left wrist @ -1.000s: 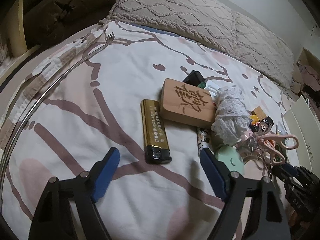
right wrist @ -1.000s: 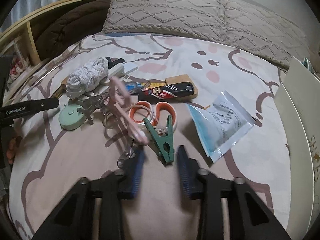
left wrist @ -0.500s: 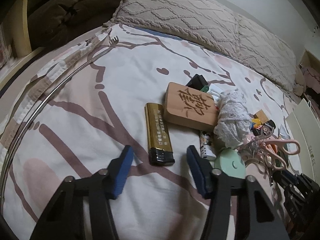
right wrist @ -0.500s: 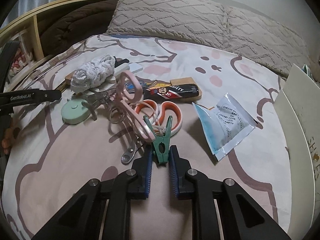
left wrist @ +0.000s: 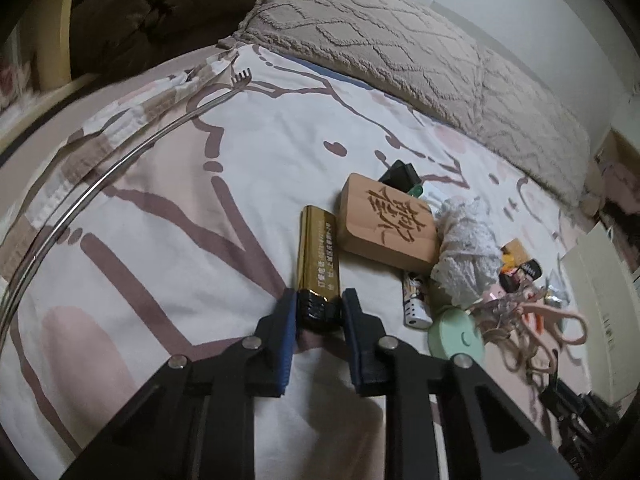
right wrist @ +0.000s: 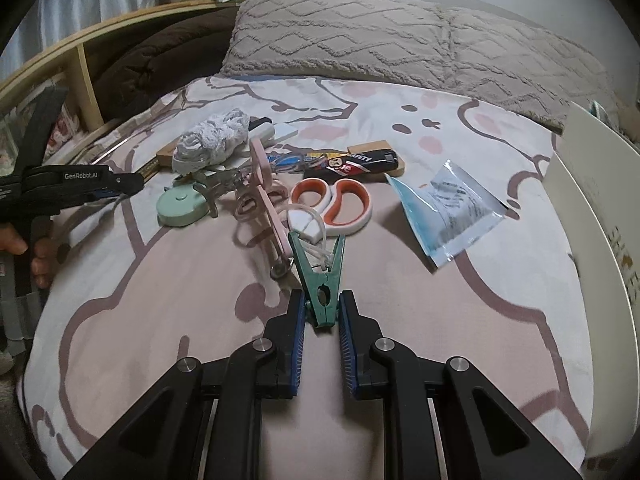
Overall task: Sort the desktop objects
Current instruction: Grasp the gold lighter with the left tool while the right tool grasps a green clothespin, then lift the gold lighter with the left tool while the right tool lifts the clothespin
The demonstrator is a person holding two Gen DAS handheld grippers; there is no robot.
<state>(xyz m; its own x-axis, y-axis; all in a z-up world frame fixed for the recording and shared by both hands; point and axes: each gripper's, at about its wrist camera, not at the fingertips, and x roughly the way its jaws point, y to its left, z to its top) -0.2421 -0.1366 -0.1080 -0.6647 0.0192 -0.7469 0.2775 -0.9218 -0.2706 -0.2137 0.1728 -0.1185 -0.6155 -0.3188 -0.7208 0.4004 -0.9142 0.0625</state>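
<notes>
In the left wrist view a gold lighter (left wrist: 318, 248) lies on the patterned bedsheet, its black end toward me. My left gripper (left wrist: 319, 312) is closing and its blue pads touch both sides of that black end. A wooden block with a carved character (left wrist: 386, 222) lies just right of the lighter. In the right wrist view my right gripper (right wrist: 321, 308) is shut on the tail of a green clothespin (right wrist: 320, 284), whose open end points at the pile. The left gripper (right wrist: 80, 186) shows at the left edge there.
The pile holds a white lace bundle (right wrist: 212, 140), a mint round case (right wrist: 180, 208), a pink eyelash curler (right wrist: 266, 200), orange-white scissors (right wrist: 340, 204) and a black lighter (right wrist: 360, 160). A blue-white packet (right wrist: 452, 208) lies right of them. Pillows (right wrist: 400, 40) line the back, and a white box (right wrist: 600, 240) stands at right.
The left jaws have narrowed from wide open to touching the gold lighter's black end. The right jaws closed on the green clothespin and drew slightly back from the pile.
</notes>
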